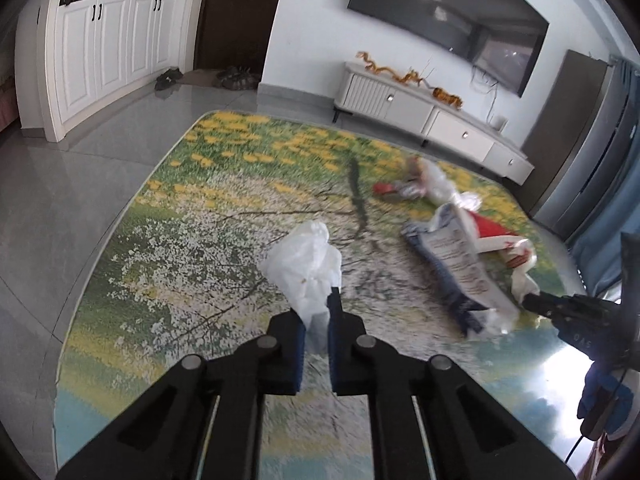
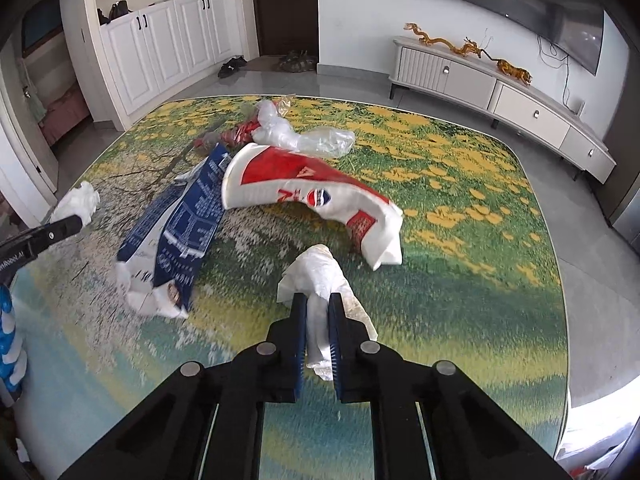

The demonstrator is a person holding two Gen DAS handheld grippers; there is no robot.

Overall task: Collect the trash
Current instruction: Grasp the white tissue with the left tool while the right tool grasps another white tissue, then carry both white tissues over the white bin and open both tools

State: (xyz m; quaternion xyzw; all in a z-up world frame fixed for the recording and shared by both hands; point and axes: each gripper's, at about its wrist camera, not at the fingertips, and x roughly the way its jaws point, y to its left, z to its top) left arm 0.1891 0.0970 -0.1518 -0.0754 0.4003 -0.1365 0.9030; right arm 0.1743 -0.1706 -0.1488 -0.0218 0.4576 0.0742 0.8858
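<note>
Both grippers carry trash above the rug (image 2: 460,240): the left gripper (image 1: 318,312) has its jaws pinched on a white bag (image 1: 304,264), the right gripper (image 2: 318,312) on a crumpled tissue (image 2: 316,280). Left on the rug are 1 flattened cup (image 2: 312,188), 1 blue wrapper (image 2: 188,220) and clear plastic (image 2: 316,140). Each grip catches only a thin fold, so a quick swing could likely shake a piece loose. No bin shows in either view, and motion blur smears the far red scraps (image 1: 386,189).
</note>
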